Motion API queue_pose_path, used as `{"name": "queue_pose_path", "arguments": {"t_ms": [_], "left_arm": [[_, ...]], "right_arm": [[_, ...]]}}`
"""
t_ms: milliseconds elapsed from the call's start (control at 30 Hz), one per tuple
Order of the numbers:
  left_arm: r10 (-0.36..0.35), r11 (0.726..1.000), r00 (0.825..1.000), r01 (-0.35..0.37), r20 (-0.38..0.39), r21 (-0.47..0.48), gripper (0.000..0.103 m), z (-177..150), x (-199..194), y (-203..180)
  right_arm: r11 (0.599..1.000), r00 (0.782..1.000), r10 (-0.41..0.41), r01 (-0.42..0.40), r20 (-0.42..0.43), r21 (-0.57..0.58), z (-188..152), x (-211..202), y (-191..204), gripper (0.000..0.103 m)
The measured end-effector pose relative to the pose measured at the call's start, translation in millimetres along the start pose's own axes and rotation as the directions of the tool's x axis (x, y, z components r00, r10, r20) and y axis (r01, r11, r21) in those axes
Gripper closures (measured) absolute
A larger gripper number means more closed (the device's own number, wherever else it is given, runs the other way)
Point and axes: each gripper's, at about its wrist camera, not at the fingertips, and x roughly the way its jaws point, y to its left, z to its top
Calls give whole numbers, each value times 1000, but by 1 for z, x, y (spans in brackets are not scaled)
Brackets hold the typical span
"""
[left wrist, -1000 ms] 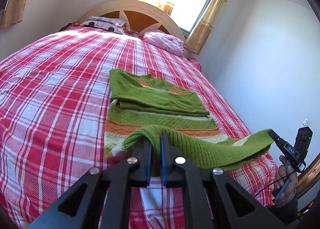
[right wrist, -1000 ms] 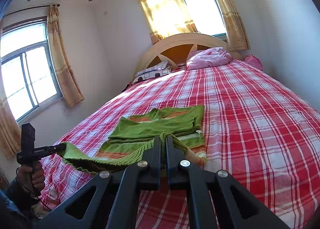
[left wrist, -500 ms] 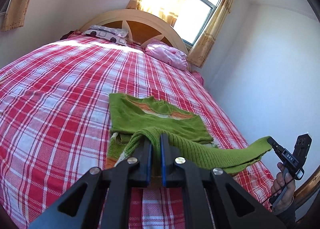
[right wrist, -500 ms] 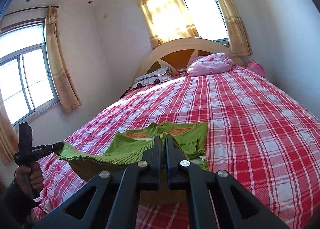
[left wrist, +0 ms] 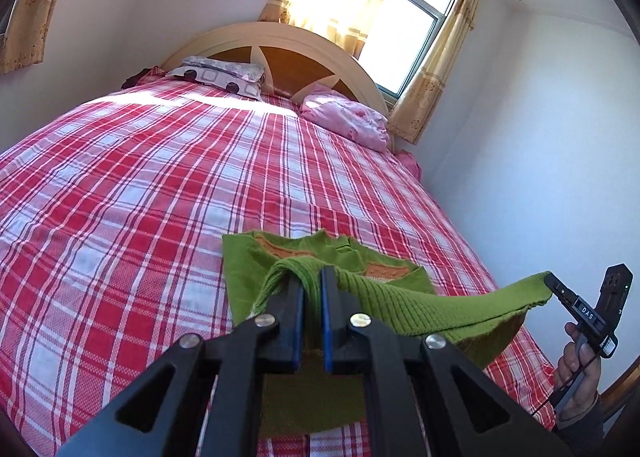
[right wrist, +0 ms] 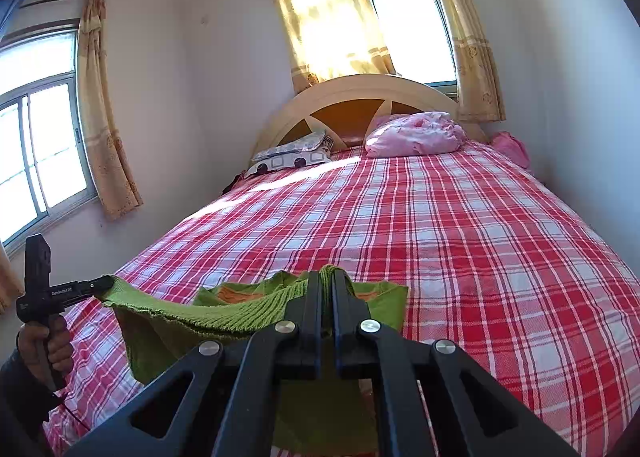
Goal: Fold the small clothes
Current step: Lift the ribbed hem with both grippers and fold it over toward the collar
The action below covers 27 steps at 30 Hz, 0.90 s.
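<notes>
- The left hand-held gripper (left wrist: 311, 289) is seen clenched on the ribbed hem of a green knitted sweater (left wrist: 404, 307); cloth is pinched between both fingers.
- The right hand-held gripper (right wrist: 326, 291) is likewise clamped on the same hem, at its opposite corner.
- The hem is held raised and stretched between the two grippers, above the bed (left wrist: 160, 185); the lifted part hangs down from it in a fold.
- The rest of the sweater, with orange patterned bands, is observed lying flat on the red and white checked bedspread, just beyond the gripper tips.
- No containers are noted.
- A patterned pillow (left wrist: 224, 75) and a pink pillow (left wrist: 348, 123) are recorded at the headboard (left wrist: 288, 45).
- Curtained windows (right wrist: 404, 25) are seen behind.
</notes>
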Motion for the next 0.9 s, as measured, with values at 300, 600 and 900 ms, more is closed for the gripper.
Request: {"name": "queue_pose_path", "arguments": {"t_ms": [300,600,900], "left_arm": [[43,999,998,-43,-49,11,95,23,60,8],[112,993,982,-114,-153,-6,95,26,146,28],[161,986,962,-164,-219,3,95,17,198,44]], "right_arm": [[999,997,-34,36,-75,29,6,73,-26,100],[995,975,-73,86,-211,54,-4,169,-56,100],[990,929,-106,132,-355,49,-27,244,-75,99]]}}
